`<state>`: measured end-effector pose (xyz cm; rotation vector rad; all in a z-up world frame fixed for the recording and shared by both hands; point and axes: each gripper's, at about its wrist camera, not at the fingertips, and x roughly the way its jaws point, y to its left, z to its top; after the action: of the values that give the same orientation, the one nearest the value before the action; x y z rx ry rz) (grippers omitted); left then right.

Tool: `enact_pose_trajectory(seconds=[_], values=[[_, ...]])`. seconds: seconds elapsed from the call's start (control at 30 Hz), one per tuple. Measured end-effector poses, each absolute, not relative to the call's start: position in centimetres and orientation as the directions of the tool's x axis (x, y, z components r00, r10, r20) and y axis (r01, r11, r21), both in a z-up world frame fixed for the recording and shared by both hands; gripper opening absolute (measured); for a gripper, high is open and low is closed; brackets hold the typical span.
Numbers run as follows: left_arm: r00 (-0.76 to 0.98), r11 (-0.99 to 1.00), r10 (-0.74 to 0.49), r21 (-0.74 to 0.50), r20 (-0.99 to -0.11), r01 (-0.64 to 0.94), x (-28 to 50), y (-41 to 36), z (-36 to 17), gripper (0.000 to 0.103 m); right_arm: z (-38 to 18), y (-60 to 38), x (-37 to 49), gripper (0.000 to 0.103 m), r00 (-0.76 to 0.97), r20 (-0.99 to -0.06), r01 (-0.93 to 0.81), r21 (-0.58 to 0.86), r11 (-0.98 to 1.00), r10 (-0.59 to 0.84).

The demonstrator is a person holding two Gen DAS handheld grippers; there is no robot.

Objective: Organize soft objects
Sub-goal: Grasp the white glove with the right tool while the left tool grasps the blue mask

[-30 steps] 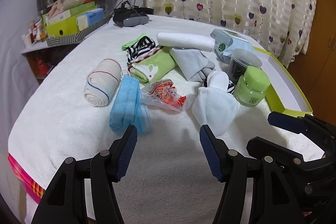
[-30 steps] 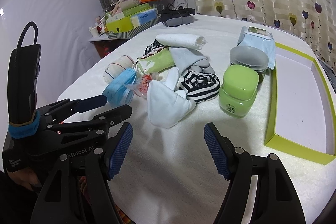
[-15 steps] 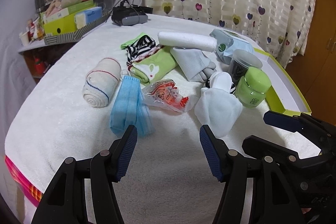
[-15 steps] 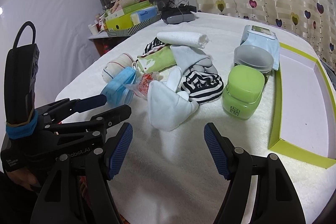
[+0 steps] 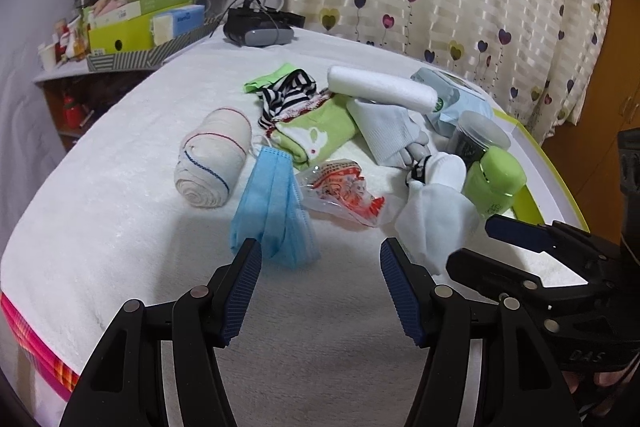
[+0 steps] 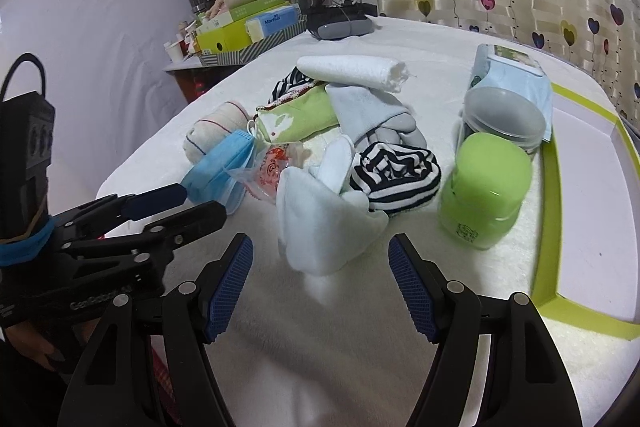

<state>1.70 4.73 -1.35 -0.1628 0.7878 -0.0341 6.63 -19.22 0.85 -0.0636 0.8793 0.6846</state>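
blue mask [image 5: 272, 203], green jar [image 6: 486, 183], striped sock [image 6: 394, 173]

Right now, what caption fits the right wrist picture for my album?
Open right tool hovers before a white cloth, beside a green jar and an empty green-edged tray.

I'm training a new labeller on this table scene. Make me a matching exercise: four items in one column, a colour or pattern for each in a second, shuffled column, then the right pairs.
Items:
1. face mask
2. jar
3. rolled bandage
4. balled sock

Colours or patterns:
A. black and white stripes
B. cream with thin red and blue lines
C. light blue
D. bright green

Pairs: 1-C, 2-D, 3-B, 4-A
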Motion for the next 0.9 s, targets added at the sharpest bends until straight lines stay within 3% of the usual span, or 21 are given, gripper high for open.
enact_pose_trajectory(seconds=[0.37,0.4,0.43,0.53,0.8,0.87,0.9], values=[[0.736,0.984,-0.081,-0.173,-0.672,-0.049,1.3,6.7,-0.4,0.062,-0.2,-18.0,8.2,0.071,0.442,-0.745,-0.545,0.22,0.809,0.5],[0.741,0.984,-0.08,-0.171,-0.667,-0.048,1.3,6.7,-0.4,0.062,-0.3,-18.1,8.4,0.069,0.444,-0.744,-0.543,0.22,0.81,0.5],[0.743,0.985,-0.072,-0.164,-0.665,-0.051,1.5,6.8,-0.4,0.062,-0.5,-18.1,8.5,0.057,0.441,-0.746,-0.542,0.223,0.811,0.499],[0.72,0.984,-0.058,-0.163,-0.691,-0.077,2.6,7.3,-1.3,0.062,-0.7,-18.4,8.6,0.042,0.432,-0.742,-0.542,0.24,0.805,0.512],[0.688,0.975,-0.069,-0.194,-0.723,-0.106,4.6,8.0,-3.0,0.061,-0.3,-18.6,7.9,0.038,0.436,-0.724,-0.572,0.235,0.786,0.534],[0.676,0.972,-0.072,-0.202,-0.733,-0.116,4.7,8.1,-3.3,0.053,-0.1,-18.9,7.7,0.038,0.436,-0.717,-0.576,0.241,0.781,0.544],[0.672,0.971,-0.078,-0.209,-0.737,-0.117,4.8,8.2,-3.5,0.042,0.1,-19.0,7.7,0.038,0.437,-0.714,-0.577,0.245,0.779,0.548]])
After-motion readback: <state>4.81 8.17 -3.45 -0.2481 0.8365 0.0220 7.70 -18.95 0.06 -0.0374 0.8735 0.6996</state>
